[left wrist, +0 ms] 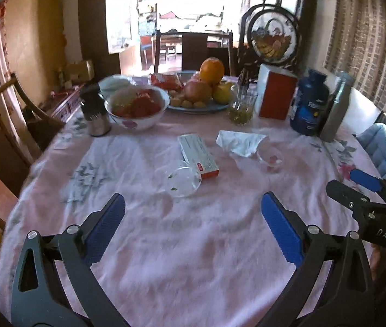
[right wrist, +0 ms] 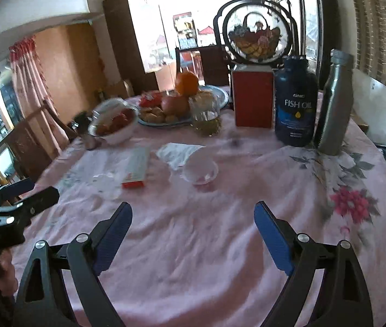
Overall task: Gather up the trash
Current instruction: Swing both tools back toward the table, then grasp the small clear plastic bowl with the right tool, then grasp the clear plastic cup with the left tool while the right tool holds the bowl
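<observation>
On the pink floral tablecloth point(left wrist: 182, 245) lie a crumpled white tissue point(left wrist: 238, 141) point(right wrist: 178, 151), a small white and orange carton point(left wrist: 198, 155) point(right wrist: 138, 167), a tipped clear plastic cup point(left wrist: 180, 181) point(right wrist: 103, 181) and a second clear cup point(left wrist: 270, 159) point(right wrist: 200, 173) with pink bits inside. My left gripper point(left wrist: 193, 212) hovers open just short of the tipped cup, nothing between its fingers. My right gripper point(right wrist: 193, 218) is open and empty too, short of the second cup. Each gripper shows at the edge of the other's view: the right one point(left wrist: 356, 188), the left one point(right wrist: 29, 190).
At the back stand a bowl of red food point(left wrist: 137, 106), a fruit plate point(left wrist: 201, 92), a glass jar point(left wrist: 242, 103), a red box point(left wrist: 276, 95), a blue fish oil bottle point(right wrist: 296, 103), a steel bottle point(right wrist: 334, 103) and a dark shaker point(left wrist: 95, 111). Wooden chairs point(left wrist: 8, 125) ring the table.
</observation>
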{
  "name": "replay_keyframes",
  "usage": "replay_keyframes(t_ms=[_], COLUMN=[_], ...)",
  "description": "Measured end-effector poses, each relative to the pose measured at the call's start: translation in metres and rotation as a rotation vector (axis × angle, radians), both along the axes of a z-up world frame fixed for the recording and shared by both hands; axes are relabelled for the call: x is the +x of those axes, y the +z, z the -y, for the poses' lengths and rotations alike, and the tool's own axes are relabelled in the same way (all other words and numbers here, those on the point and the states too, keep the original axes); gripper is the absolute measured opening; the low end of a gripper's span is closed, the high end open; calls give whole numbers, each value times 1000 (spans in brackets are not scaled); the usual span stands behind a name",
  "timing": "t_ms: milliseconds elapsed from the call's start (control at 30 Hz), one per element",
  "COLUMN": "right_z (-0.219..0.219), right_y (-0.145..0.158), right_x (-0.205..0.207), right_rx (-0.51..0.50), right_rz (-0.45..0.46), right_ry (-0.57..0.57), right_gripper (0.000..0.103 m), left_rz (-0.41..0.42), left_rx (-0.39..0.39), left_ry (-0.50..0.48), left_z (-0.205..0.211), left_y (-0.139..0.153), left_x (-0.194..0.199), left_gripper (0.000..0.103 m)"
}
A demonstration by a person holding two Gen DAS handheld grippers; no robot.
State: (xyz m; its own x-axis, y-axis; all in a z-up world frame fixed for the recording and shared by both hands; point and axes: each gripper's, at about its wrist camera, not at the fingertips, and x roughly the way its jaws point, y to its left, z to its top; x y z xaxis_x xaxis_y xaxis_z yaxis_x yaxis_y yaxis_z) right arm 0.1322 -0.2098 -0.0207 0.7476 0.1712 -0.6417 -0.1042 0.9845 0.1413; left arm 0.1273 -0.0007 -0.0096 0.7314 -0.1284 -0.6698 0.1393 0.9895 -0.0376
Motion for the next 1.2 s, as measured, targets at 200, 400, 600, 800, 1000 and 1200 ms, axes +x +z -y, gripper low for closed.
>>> replay_keyframes(t_ms=[200, 400, 600, 800, 1000, 1200], right_z=[-22, -40, -46, -33, -27, -34], right_y=[-43, -70, -79, -75, -56, -41], right_x=[55, 98, 128, 122, 74, 15], right_rx=[-88, -137, -147, -70, -15, 7], right_rz=[-101, -138, -167, -181, -138, -86], right_ry=[10, 7, -10, -36, -7, 35], right_gripper=[90, 89, 78, 48, 48, 48], left_rz=[-49, -80, -105, -128, -136, -122], left_rx=[21, 26, 8, 8, 16, 2], left_ry=[49, 46, 67, 67, 68, 46], left_z=[-7, -17, -23, -24, -24, -22], left_y=[-43, -54, -57, -63, -67, -67], left_x=[30, 37, 42, 45, 47, 46], left_gripper=[96, 96, 96, 96, 96, 96])
